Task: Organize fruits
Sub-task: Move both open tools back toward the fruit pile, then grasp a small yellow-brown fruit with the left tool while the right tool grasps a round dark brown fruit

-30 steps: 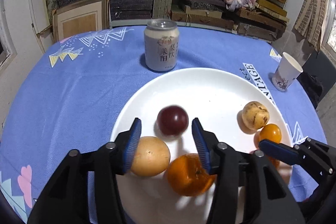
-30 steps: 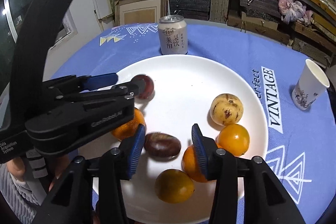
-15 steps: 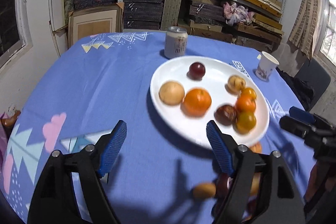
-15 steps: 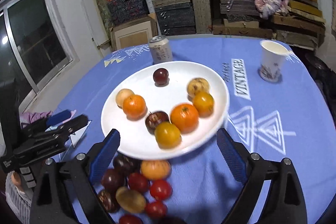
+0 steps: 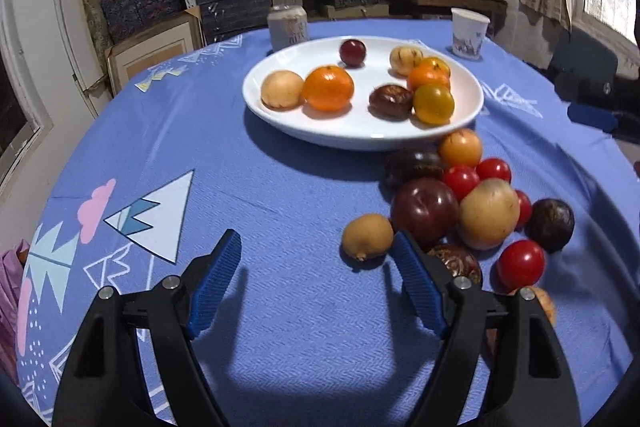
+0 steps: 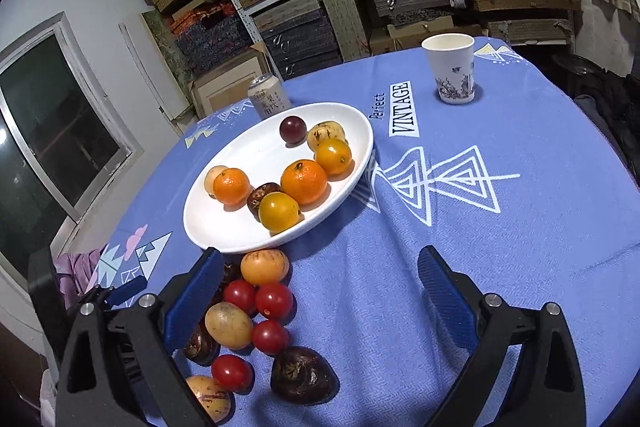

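Observation:
A white plate (image 5: pixel 280 125) (image 6: pixel 208 235) holds several fruits: oranges, yellow tomatoes, a dark plum (image 5: pixel 353 53) and a chestnut. A loose pile of fruit (image 5: pixel 460 203) (image 6: pixel 248 323) lies on the blue cloth in front of the plate: red cherry tomatoes, dark plums, tan fruits. My left gripper (image 5: pixel 318 285) is open and empty, low over the cloth; a small tan fruit (image 5: pixel 367 237) lies just inside its right finger. My right gripper (image 6: pixel 318 301) is open and empty, with the pile by its left finger.
A drink can (image 5: pixel 288 27) (image 6: pixel 268 101) stands behind the plate. A paper cup (image 5: pixel 469 33) (image 6: pixel 452 69) stands at the back right. Shelves of boxes fill the wall behind the round table (image 6: pixel 520 227).
Both grippers have pulled back from over the plate toward the table's near side and opened wide. The loose fruit pile has come into view.

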The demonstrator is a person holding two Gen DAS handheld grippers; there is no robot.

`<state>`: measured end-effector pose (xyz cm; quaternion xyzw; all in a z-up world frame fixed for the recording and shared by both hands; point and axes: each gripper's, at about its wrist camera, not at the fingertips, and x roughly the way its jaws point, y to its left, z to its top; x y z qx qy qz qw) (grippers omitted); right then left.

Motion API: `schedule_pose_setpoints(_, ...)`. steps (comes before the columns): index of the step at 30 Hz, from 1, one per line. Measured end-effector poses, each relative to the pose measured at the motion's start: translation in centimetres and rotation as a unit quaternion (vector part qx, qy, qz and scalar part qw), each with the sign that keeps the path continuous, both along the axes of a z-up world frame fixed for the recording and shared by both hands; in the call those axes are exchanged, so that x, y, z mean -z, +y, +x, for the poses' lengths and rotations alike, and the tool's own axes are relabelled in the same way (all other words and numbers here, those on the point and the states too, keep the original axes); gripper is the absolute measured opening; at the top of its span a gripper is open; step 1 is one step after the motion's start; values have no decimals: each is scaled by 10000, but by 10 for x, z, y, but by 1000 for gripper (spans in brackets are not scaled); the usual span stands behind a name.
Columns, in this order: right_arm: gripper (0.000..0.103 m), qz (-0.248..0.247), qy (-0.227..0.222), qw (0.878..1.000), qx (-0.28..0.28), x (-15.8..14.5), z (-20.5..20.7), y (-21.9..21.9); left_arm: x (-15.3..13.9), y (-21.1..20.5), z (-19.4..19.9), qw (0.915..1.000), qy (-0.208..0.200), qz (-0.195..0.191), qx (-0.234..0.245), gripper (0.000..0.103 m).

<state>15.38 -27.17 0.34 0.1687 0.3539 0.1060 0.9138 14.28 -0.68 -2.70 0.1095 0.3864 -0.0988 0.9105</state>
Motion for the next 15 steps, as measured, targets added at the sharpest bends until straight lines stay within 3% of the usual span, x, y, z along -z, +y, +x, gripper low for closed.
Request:
schedule_pose_setpoints(7, 99, 10, -79, 10000, -8, -4, -4, 1, 10, 10, 20, 9983, 476, -260, -224, 78)
schedule_pose_setpoints(11, 99, 11, -61, 10000, -18, -5, -5, 1, 8, 25, 25, 9958, 520, -591, -458, 77)
schedule_pose_setpoints(15, 99, -21, -61, 10000, -45, -5, -5, 3, 9, 25, 29, 9957, 508, -707, -315, 74)
